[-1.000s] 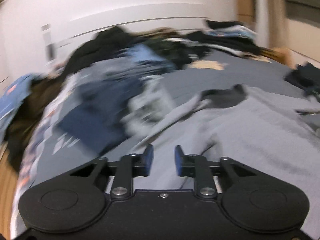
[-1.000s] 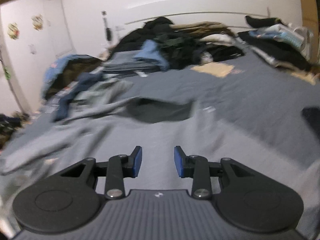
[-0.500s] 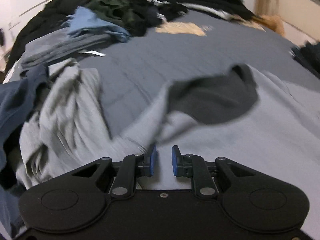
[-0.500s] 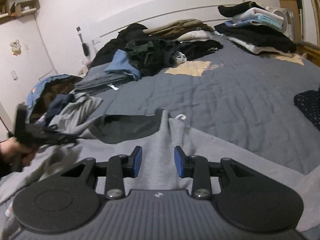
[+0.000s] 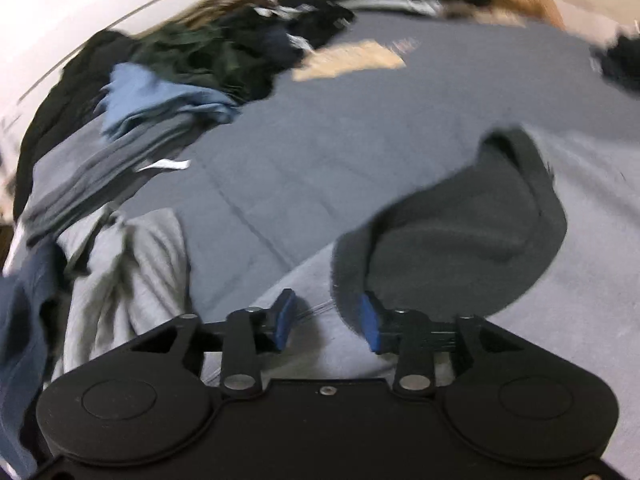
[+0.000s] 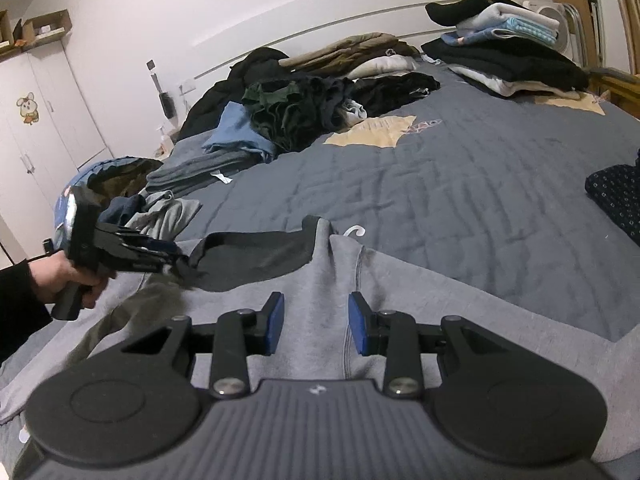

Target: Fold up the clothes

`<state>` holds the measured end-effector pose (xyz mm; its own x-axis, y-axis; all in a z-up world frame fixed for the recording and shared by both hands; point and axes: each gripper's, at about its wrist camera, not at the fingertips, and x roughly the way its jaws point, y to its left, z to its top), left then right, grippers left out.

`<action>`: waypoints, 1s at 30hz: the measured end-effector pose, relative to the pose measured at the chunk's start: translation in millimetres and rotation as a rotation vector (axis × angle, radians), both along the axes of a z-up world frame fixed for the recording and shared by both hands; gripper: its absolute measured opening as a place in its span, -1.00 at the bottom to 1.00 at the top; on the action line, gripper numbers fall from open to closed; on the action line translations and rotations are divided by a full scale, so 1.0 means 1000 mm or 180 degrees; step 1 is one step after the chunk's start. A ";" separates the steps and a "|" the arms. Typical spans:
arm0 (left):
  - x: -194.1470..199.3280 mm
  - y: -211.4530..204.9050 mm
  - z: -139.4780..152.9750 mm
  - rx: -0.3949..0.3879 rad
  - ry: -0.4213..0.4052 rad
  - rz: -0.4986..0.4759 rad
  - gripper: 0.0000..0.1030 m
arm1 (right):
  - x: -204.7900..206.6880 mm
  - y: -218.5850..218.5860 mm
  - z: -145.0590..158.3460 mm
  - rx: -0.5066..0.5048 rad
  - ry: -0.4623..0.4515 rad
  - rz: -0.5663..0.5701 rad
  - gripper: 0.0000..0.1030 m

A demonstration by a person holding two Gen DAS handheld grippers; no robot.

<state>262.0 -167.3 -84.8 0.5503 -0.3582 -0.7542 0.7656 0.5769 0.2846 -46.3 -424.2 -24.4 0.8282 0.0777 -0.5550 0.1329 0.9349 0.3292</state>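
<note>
A grey hooded sweatshirt (image 6: 420, 292) lies spread on the bed, its dark hood lining (image 6: 256, 256) facing up. In the left wrist view the lining (image 5: 460, 240) fills the middle right. My left gripper (image 5: 326, 320) is open with its blue pads at the left edge of the hood. It also shows in the right wrist view (image 6: 172, 260), held by a hand, its tips at the hood's left corner. My right gripper (image 6: 316, 324) is open and empty, just above the sweatshirt's chest.
A loose pile of dark, green and blue clothes (image 6: 296, 116) lies at the head of the bed. A folded stack (image 6: 508, 48) sits at the far right. A crumpled grey garment (image 6: 168, 216) lies left. A dark dotted garment (image 6: 616, 196) lies right. The blue-grey quilt (image 6: 460, 184) lies between.
My left gripper has opened wider and moved forward to the hood's left edge. The right gripper has stayed open over the sweatshirt, shifting only slightly.
</note>
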 end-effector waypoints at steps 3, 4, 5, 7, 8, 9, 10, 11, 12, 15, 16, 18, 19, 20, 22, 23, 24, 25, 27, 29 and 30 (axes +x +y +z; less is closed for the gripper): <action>-0.002 -0.014 -0.015 0.0283 -0.0045 -0.0138 -0.23 | 0.000 0.000 0.000 0.0016 -0.0006 0.0011 -0.34; -0.003 -0.015 -0.017 0.0303 -0.0046 -0.0154 -0.23 | 0.000 0.000 0.000 0.0024 -0.0007 0.0012 -0.34; -0.001 -0.015 -0.019 0.0294 -0.0040 -0.0141 -0.24 | 0.000 0.001 -0.001 0.0031 -0.0006 0.0019 -0.34; 0.005 -0.013 -0.019 0.0183 0.0090 -0.0090 -0.62 | 0.001 0.001 -0.001 0.0032 -0.0006 0.0033 -0.34; 0.009 -0.012 -0.017 0.0104 0.0173 -0.0058 -0.75 | 0.001 0.001 -0.001 0.0037 -0.0005 0.0036 -0.34; 0.011 -0.011 -0.013 0.0041 0.0169 -0.0027 -1.00 | 0.002 0.002 -0.001 0.0043 -0.0005 0.0038 -0.34; 0.013 -0.008 -0.007 -0.0057 0.0125 0.0018 -1.00 | 0.002 0.002 -0.001 0.0049 -0.0004 0.0041 -0.34; 0.017 -0.007 -0.002 -0.0150 0.0085 0.0100 -1.00 | 0.002 0.002 -0.002 0.0054 -0.0003 0.0043 -0.34; 0.022 -0.005 0.002 -0.0219 0.0046 0.0177 -1.00 | 0.002 0.002 -0.002 0.0061 -0.0003 0.0041 -0.34; 0.036 -0.004 0.013 -0.0370 -0.0116 0.0395 -1.00 | 0.003 0.002 -0.002 0.0055 0.0004 0.0046 -0.34; 0.041 -0.005 0.015 -0.0403 -0.0029 0.0414 -1.00 | 0.003 0.002 -0.002 0.0049 0.0004 0.0051 -0.34; 0.044 -0.007 0.017 -0.0385 0.0253 0.0334 -0.98 | 0.003 0.002 -0.003 0.0052 0.0002 0.0054 -0.34; 0.040 -0.009 0.016 -0.0327 0.0261 0.0232 -0.97 | 0.003 0.001 -0.003 0.0064 0.0002 0.0048 -0.34; 0.030 -0.011 0.015 -0.0226 0.0220 0.0088 -0.89 | 0.003 0.000 -0.003 0.0070 0.0007 0.0039 -0.34; 0.013 -0.013 0.008 -0.0034 0.0174 -0.0117 -0.55 | 0.004 -0.001 -0.004 0.0074 0.0014 0.0031 -0.34; 0.008 -0.013 0.002 0.0020 0.0187 -0.0158 -0.42 | 0.004 -0.001 -0.004 0.0073 0.0016 0.0033 -0.34; 0.005 -0.012 -0.003 0.0043 0.0227 -0.0161 -0.41 | 0.004 0.000 -0.004 0.0073 0.0014 0.0037 -0.34; 0.003 -0.012 -0.007 0.0040 0.0289 -0.0128 -0.40 | 0.004 0.001 -0.003 0.0073 0.0012 0.0041 -0.34; 0.003 -0.012 -0.013 0.0027 0.0336 -0.0044 -0.36 | 0.003 0.003 -0.003 0.0075 0.0000 0.0063 -0.34; 0.003 -0.014 -0.018 0.0017 0.0368 0.0055 -0.18 | 0.004 0.005 -0.002 0.0074 -0.0011 0.0086 -0.34; 0.003 -0.016 -0.019 0.0027 0.0373 0.0068 -0.12 | 0.004 0.006 -0.001 0.0078 -0.0011 0.0094 -0.34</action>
